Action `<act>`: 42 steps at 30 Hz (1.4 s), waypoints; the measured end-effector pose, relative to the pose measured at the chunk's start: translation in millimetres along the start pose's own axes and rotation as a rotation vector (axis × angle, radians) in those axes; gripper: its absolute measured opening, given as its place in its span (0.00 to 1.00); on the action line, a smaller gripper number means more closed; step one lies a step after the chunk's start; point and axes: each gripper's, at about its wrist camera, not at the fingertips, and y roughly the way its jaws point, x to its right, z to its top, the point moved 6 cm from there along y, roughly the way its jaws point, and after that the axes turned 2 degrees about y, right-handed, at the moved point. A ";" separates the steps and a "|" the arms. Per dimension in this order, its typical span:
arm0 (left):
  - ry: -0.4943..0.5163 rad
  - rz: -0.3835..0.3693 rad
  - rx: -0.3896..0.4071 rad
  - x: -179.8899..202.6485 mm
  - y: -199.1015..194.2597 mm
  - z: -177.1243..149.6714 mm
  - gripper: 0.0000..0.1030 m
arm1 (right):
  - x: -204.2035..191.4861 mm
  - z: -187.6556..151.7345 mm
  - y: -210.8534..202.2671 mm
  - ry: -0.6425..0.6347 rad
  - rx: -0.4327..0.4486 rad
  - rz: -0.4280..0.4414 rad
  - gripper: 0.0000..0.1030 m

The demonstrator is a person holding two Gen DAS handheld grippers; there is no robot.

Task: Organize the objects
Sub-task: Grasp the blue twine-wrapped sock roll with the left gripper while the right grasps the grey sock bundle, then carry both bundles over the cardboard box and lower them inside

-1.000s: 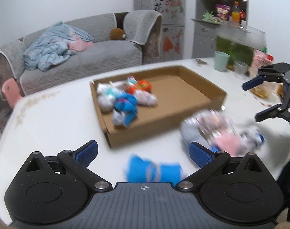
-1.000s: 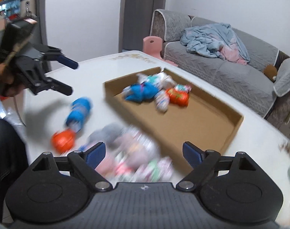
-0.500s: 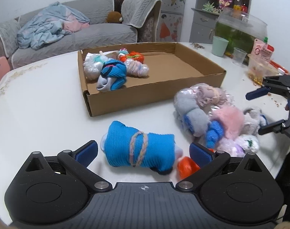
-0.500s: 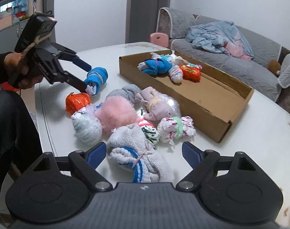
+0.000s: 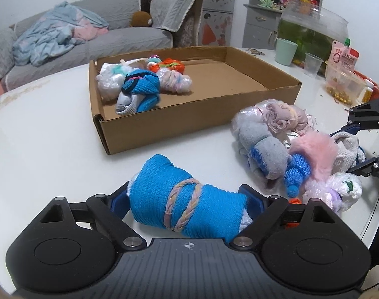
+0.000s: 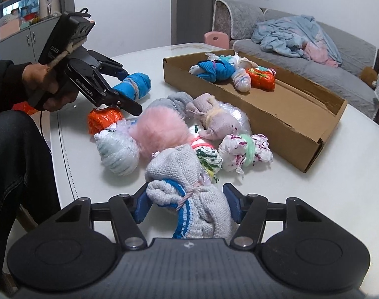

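Observation:
A blue sock roll (image 5: 164, 189) bound with a braided band lies on the white table (image 5: 52, 149). My left gripper (image 5: 185, 200) straddles it lengthwise, jaws closing, a pad touching each end. The right wrist view shows the same left gripper (image 6: 132, 91) around the roll (image 6: 137, 84). My right gripper (image 6: 187, 206) is closing on a grey-white sock bundle with a blue stripe (image 6: 189, 186), pads against both sides. That bundle lies at the near end of a pile with a pink fluffy roll (image 6: 159, 129). The cardboard box (image 5: 189, 124) holds several rolls at one end.
An orange bundle (image 6: 103, 119) lies beside the left gripper's lower finger. A green cup (image 5: 285, 51), a clear cup (image 5: 312, 64), a snack tub (image 5: 344, 84) and a fish tank (image 5: 311, 32) stand beyond the box. A person's leg (image 6: 15, 162) is at the table's edge.
Both grippers have sunk toward the table. The left jaws have narrowed onto the blue roll's ends. The right jaws have narrowed around the grey-white bundle.

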 end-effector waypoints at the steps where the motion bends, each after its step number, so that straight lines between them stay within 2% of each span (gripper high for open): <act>1: 0.003 -0.006 0.001 1.2 -0.6 0.4 0.85 | 0.1 -0.6 -1.3 0.006 0.001 0.000 0.53; 8: 0.014 -0.014 0.012 3.6 -9.9 -2.1 0.77 | 5.8 -2.8 -7.8 0.063 -0.003 -0.003 0.50; 20: -0.017 0.044 0.073 -21.2 -60.1 11.9 0.77 | 28.6 3.6 -45.6 0.134 0.042 -0.052 0.50; 31: 0.029 0.085 0.126 -35.4 -93.6 56.7 0.77 | 61.0 48.2 -76.0 0.116 0.115 -0.121 0.50; 42: 0.104 0.051 0.156 -21.9 -90.6 115.0 0.77 | 76.9 113.8 -59.0 0.075 0.161 -0.105 0.50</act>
